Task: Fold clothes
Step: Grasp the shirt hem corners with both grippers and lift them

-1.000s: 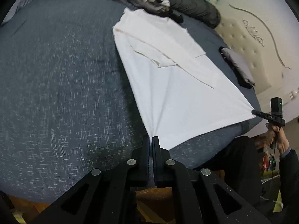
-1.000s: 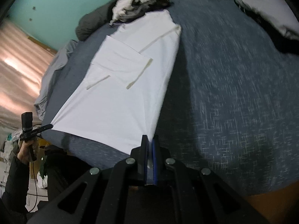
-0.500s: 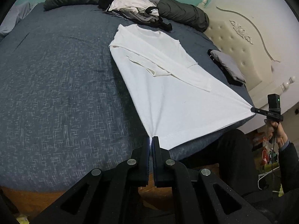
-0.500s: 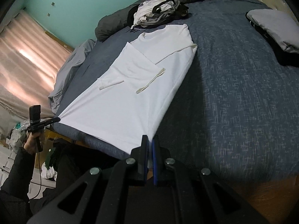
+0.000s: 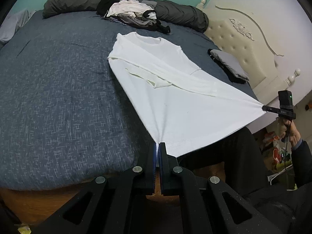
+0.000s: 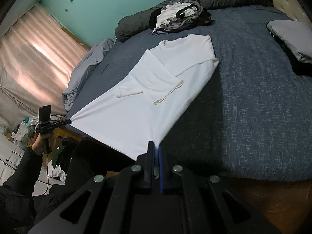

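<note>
both sets of fingers, left gripper point(image 5: 157, 146) and right gripper point(image 6: 156, 146), clamped shut on white shirt point(image 5: 175, 101) hem corners, stretching it taut over the bed point(image 5: 58, 97) ahead for folding.

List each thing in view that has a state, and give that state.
White long-sleeved shirt: sleeves folded in, hem lifted taut off the bed.
Left gripper: shut on one hem corner.
Right gripper: shut on the other hem corner.
Pile of grey and white clothes: unfolded, heaped.
Grey garment by the headboard: folded.
Dark grey duvet: rolled along the far edge.
</note>
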Demonstrator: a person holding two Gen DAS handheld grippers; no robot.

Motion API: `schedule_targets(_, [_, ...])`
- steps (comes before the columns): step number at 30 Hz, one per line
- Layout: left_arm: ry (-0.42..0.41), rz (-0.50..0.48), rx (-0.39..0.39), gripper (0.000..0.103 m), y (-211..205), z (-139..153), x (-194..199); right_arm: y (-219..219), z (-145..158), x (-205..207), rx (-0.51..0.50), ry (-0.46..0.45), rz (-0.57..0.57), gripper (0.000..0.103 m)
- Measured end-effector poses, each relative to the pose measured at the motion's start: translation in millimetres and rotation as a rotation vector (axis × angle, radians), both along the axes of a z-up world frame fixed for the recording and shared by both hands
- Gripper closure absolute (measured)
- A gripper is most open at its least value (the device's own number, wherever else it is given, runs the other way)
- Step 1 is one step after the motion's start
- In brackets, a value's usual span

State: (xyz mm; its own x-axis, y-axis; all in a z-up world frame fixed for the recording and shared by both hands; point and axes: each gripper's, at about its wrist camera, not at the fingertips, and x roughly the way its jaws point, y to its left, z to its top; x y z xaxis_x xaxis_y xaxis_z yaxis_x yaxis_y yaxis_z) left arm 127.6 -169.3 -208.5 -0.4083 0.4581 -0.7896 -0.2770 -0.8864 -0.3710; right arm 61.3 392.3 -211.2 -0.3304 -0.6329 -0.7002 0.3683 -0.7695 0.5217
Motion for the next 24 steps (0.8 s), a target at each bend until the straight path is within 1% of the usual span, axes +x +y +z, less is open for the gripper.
schedule_targets(3, [0.01, -0.003, 0.01, 0.1, -1.1, 3.6, 9.9, 3.3, 2.6, 8.6, -0.004, 0.011, -0.003, 0.1])
schedule_targets(7, [0.013, -0.006, 0.015, 0.1, -3.1, 7.1, 20.6, 5.0, 1.7, 20.1, -0.004, 0.0, 0.01, 0.1])
schedule_targets(13, [0.022, -0.024, 0.002, 0.1, 3.0, 10.6, 32.7, 3.3, 7.4, 31.3, 0.006, 0.007, 0.034, 0.1])
schedule_targets(18, [0.015, -0.018, 0.006, 0.1, 3.4, 5.1, 16.7, -1.2, 6.4, 25.1, 0.006, 0.012, 0.035, 0.1])
schedule_targets(24, [0.022, -0.007, -0.008, 0.1, 5.1, 7.4, -18.0, -5.6, 15.7, -4.9, -0.013, 0.034, 0.017, 0.1])
